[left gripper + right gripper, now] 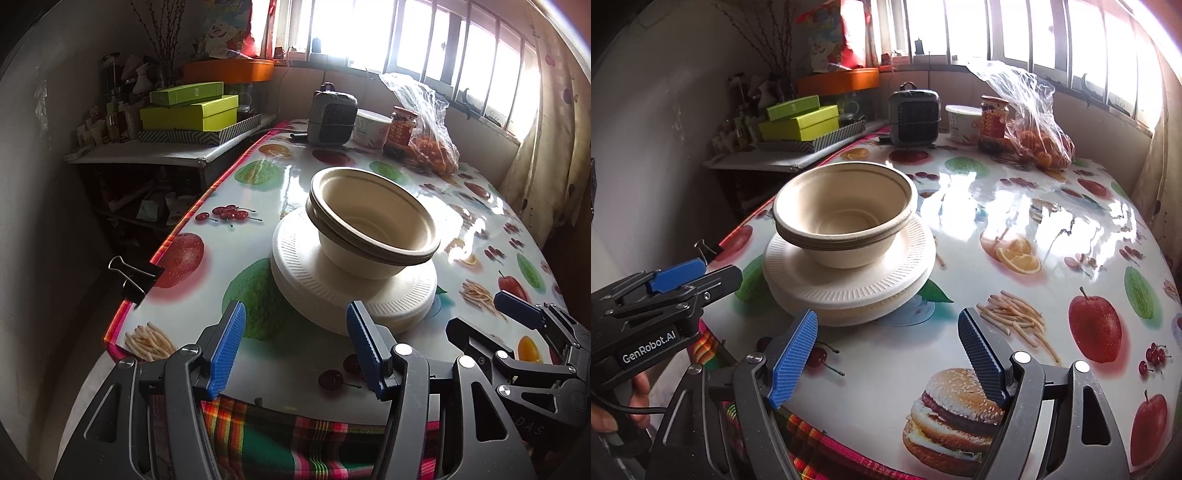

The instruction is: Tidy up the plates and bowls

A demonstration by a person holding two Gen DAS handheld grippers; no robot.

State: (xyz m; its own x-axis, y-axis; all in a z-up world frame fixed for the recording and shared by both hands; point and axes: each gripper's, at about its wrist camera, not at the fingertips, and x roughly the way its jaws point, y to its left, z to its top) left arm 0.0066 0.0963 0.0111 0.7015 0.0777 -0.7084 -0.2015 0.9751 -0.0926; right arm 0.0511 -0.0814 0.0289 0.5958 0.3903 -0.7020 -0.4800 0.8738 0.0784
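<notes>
Light, stiff, crushable pulp bowls [373,225] nest on plates [351,295]; grip rim at 6 o'clock; left gripper [295,347] and right gripper [890,358] gape, empty.

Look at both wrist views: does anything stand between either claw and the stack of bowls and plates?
Nothing visible does. Only bare tablecloth lies between the right claw and the plates under the bowls, and likewise ahead of the left claw.
</notes>
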